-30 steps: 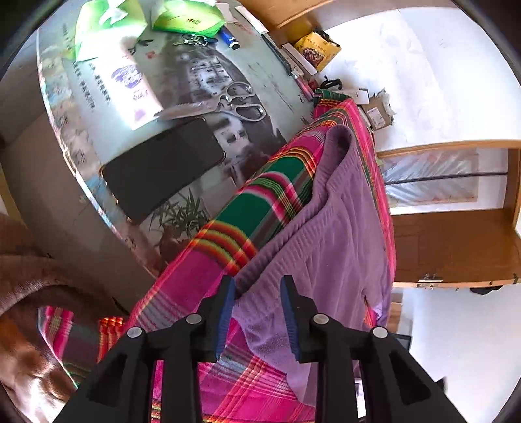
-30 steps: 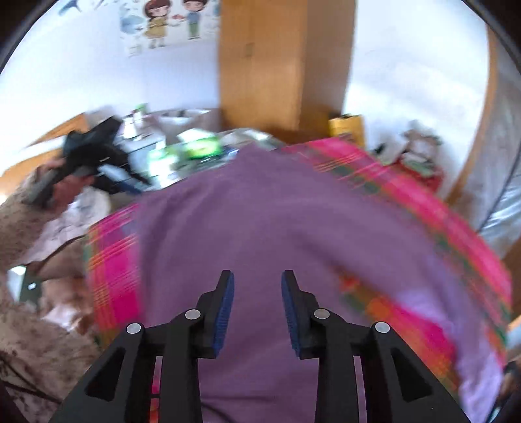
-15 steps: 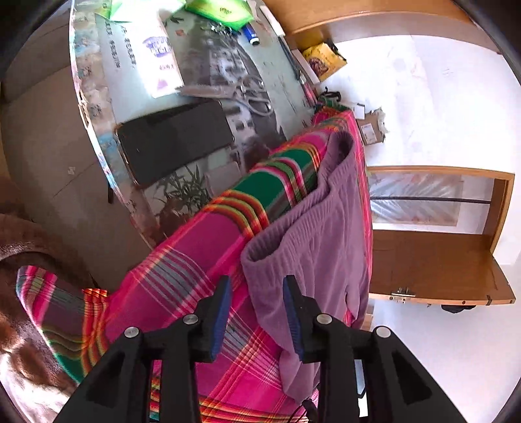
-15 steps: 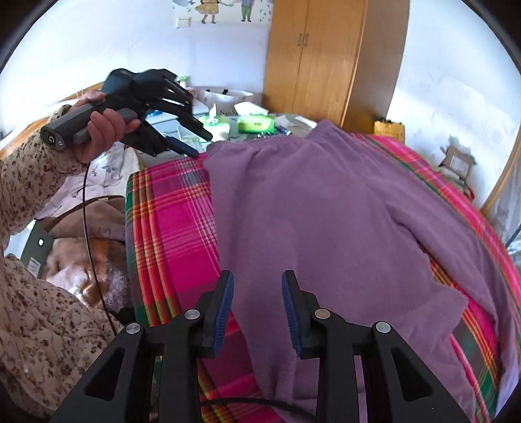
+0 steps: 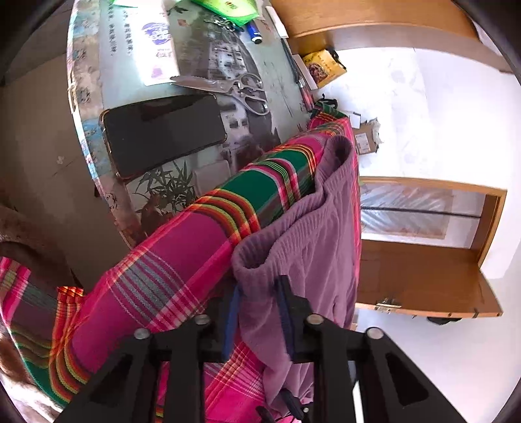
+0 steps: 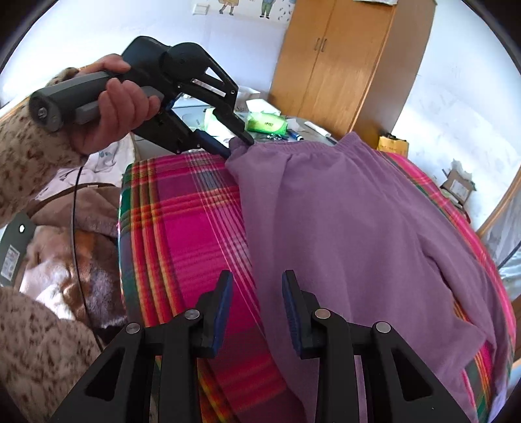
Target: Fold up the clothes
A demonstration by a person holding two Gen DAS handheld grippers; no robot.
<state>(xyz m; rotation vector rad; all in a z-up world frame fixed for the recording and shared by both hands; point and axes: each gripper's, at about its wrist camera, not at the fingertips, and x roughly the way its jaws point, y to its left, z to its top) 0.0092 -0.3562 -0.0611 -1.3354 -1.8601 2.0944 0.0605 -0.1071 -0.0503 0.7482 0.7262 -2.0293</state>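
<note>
Two black two-finger tongs with blue pads work over one soft purple fleece garment with a gathered elastic waistband [image 6: 351,227], which lies spread on a bright pink, green and orange plaid blanket [image 6: 192,234].

From its own wrist camera, the left tongs [image 5: 259,314] have the waistband corner of the garment [image 5: 293,260] between their pads, and the jaws are closing on that fold of fleece. The right wrist view shows the same tongs [image 6: 239,144] held by a hand [image 6: 114,114] in a speckled fuzzy sleeve [image 6: 19,156], their tips at the waistband corner at the far left edge of the garment.

The right tongs [image 6: 257,309] stand released, the pads apart with nothing gripped; below the gap lie the garment's near left edge and the blanket beside it.

Beyond the blanket is a bench with a glass top over printed pictures [image 5: 88,107]. On it lie a dark smartphone in a thin case [image 5: 162,133], a pair of steel scissors [image 5: 241,91], a green plastic packet of wipes [image 6: 266,122] and a small blue lighter [image 5: 253,31]. Whether the packet is open I cannot tell.

A tall wooden two-door wardrobe [image 6: 338,61] stands shut against the white wall. A torn brown cardboard box [image 6: 457,184] sits on the floor past the blanket; its contents cannot be made out.
</note>
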